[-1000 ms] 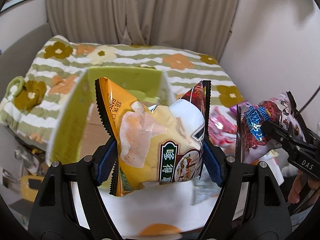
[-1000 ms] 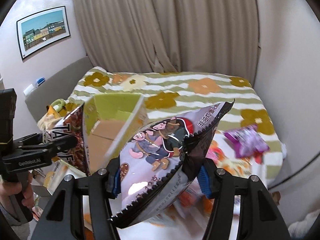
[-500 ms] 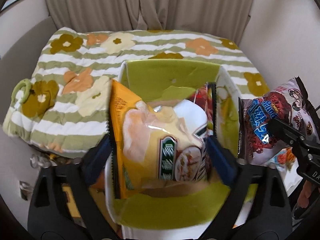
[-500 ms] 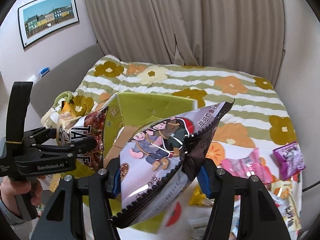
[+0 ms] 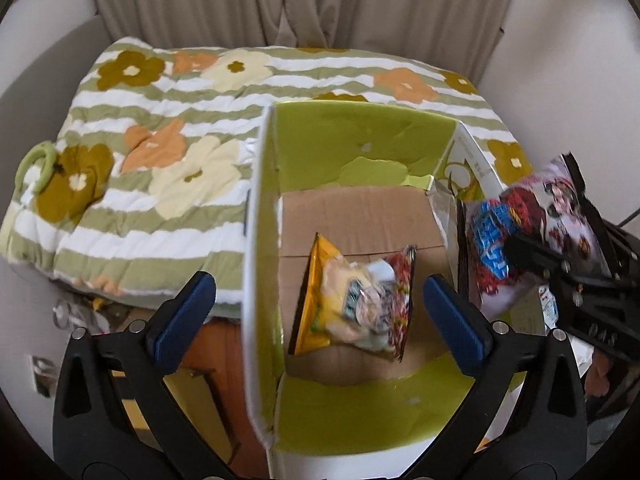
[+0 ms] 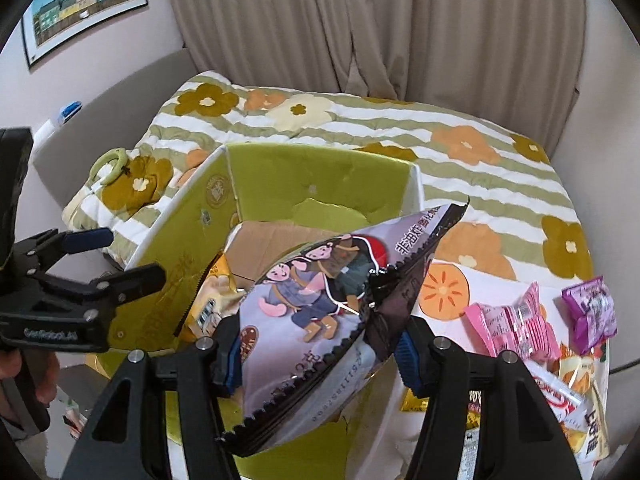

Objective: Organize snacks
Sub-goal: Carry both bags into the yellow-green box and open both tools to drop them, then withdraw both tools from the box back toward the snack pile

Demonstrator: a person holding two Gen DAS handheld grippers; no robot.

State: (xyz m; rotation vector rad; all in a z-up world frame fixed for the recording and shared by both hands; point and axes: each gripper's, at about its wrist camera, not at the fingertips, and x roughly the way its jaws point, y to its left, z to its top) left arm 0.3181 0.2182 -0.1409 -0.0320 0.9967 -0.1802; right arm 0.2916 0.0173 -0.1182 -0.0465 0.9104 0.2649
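A yellow snack bag (image 5: 356,304) lies on the cardboard floor of the green-lined box (image 5: 360,140). My left gripper (image 5: 316,284) hangs above it, its jaws opening wide, both blue pads clear of the bag. The right wrist view shows that gripper (image 6: 132,254) at the box's left wall, with the yellow bag (image 6: 210,304) below it. My right gripper (image 6: 320,352) is shut on a purple-and-white cartoon snack bag (image 6: 320,288), held over the near right side of the box (image 6: 320,184). From the left wrist view this bag (image 5: 532,216) sits just outside the box's right wall.
The box rests on a bed with a striped flower blanket (image 5: 160,160). Right of the box lie loose snacks: a pink packet (image 6: 516,324), a purple packet (image 6: 590,312) and several more (image 6: 576,412). A green ring (image 6: 110,164) lies on the blanket. Curtains hang behind.
My left gripper opened and the yellow bag dropped out of it onto the box floor. Both grippers moved in over the box; the right one kept its bag.
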